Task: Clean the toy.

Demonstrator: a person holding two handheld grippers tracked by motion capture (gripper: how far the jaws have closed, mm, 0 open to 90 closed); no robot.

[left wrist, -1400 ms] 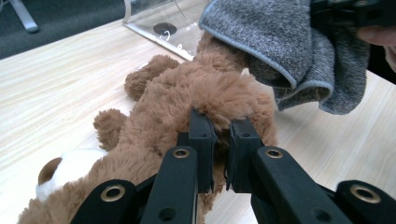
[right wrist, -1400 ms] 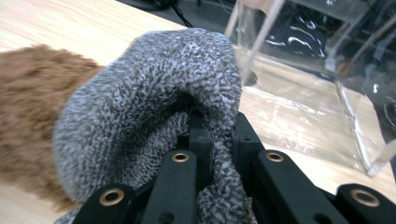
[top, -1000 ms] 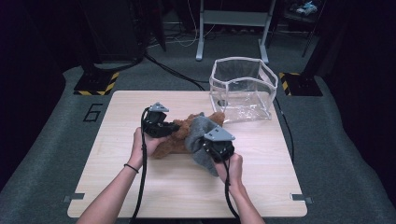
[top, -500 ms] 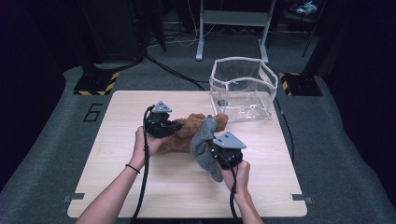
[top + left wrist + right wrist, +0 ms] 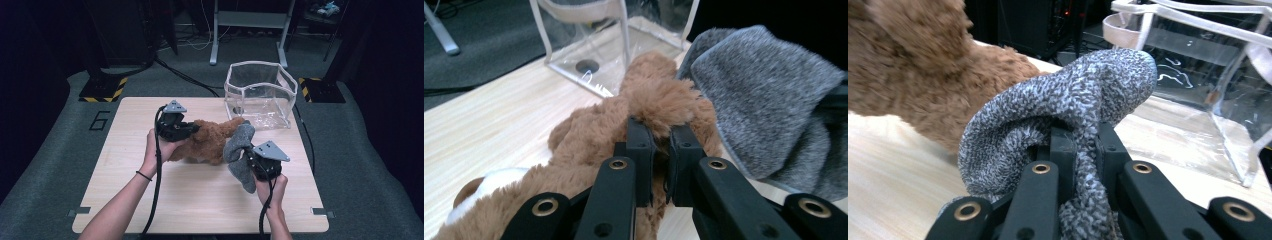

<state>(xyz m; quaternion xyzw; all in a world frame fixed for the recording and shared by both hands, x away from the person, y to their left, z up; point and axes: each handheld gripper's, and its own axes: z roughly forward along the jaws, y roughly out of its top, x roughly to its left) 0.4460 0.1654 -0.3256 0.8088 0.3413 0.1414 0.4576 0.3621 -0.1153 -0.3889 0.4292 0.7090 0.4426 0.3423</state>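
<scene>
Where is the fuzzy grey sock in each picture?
High view: the grey sock hangs right of centre, pinched in the right gripper, beside the brown plush toy.
Left gripper view: at the right edge, behind the toy.
Right gripper view: in the middle, draped over the gripper's jaws.
Shared landmark: the clear bag, at the table's far side in every view.

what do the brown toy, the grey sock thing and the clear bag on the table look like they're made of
Brown toy: soft plush, going by its shaggy, matte pile, likely synthetic.
Grey sock: fuzzy knit, speckled grey and white, limp and drooping; the fibre can't be told.
Clear bag: see-through glossy plastic, probably vinyl, showing reflections and pale trim along its edges.
</scene>
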